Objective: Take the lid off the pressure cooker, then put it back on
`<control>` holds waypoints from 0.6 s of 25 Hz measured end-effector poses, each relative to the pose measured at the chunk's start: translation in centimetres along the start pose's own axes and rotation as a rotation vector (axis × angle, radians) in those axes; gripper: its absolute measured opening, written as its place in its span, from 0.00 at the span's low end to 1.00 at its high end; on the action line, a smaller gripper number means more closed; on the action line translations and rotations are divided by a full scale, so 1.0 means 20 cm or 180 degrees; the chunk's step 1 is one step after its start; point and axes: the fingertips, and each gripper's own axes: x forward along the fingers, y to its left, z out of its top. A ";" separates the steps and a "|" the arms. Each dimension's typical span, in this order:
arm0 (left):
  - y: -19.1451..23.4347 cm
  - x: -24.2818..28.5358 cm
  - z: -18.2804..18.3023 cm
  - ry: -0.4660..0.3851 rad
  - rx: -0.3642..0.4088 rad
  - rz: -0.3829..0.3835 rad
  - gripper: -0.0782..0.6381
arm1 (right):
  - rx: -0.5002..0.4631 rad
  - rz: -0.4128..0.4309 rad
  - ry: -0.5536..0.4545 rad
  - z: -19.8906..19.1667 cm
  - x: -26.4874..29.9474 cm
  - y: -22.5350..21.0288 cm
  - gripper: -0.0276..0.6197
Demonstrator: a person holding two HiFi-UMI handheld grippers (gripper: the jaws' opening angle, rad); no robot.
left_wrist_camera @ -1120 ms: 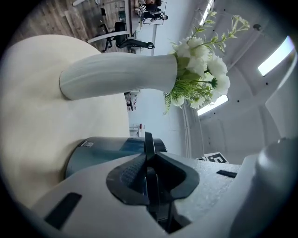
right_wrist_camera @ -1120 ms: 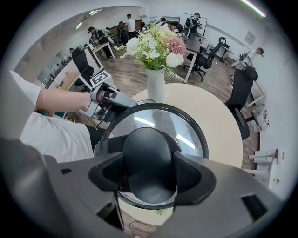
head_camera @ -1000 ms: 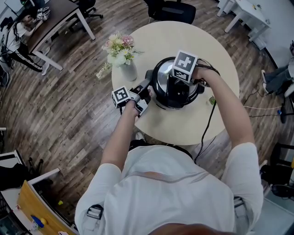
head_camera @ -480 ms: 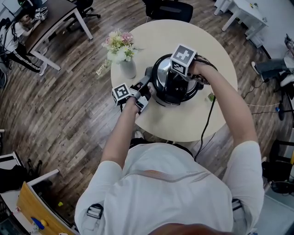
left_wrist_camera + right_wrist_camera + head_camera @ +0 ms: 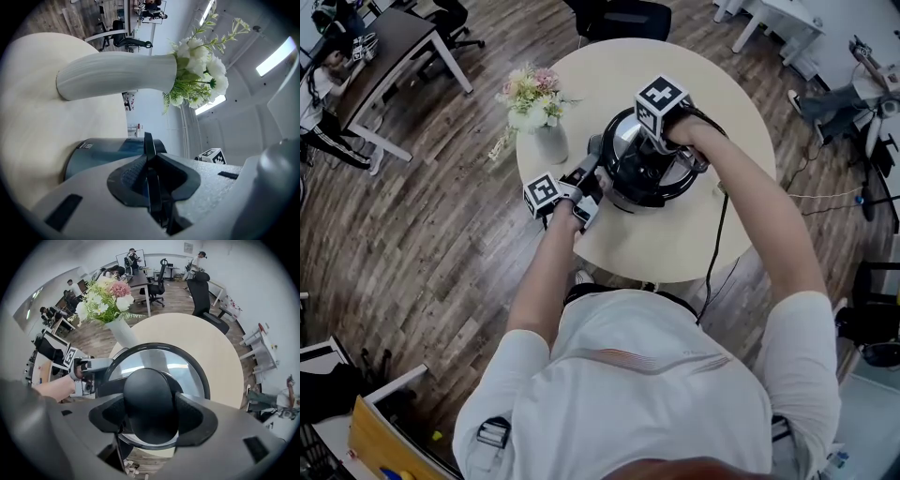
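Note:
The pressure cooker (image 5: pixel 639 178) stands in the middle of a round beige table (image 5: pixel 675 246). Its lid (image 5: pixel 187 369), shiny with a black rim, sits on the pot. My right gripper (image 5: pixel 649 155) points straight down over it, and in the right gripper view that gripper (image 5: pixel 150 414) is shut on the black lid knob (image 5: pixel 150 401), a pad pressed on each side. My left gripper (image 5: pixel 592 176) reaches in level from the left. In its own view the left gripper (image 5: pixel 151 185) is shut on the cooker's thin black side handle (image 5: pixel 149 154), seen edge-on.
A white ribbed vase of flowers (image 5: pixel 546 131) stands on the table just left of the cooker, close to my left gripper. A black cable (image 5: pixel 712 253) hangs over the table's near right edge. A black office chair (image 5: pixel 619 17) sits beyond the table, with desks around.
The right gripper has rolled about the lid knob, so its marker cube has turned. The left gripper has stayed on the side handle.

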 end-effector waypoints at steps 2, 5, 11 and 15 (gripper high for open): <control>0.00 0.00 0.00 0.0038 0.0018 -0.0003 0.20 | -0.0073 -0.0006 -0.0070 0.00 0.00 0.00 0.52; 0.00 0.00 -0.01 0.0078 0.0009 0.0008 0.20 | -0.0161 -0.0002 -0.0120 -0.01 0.00 0.00 0.52; 0.00 0.00 -0.01 0.0112 0.0050 0.0048 0.20 | -0.0256 0.0023 -0.0100 -0.01 -0.04 0.00 0.50; 0.01 0.01 -0.01 0.0093 0.0036 0.0037 0.20 | -0.0306 0.0072 -0.0133 -0.03 -0.14 -0.01 0.50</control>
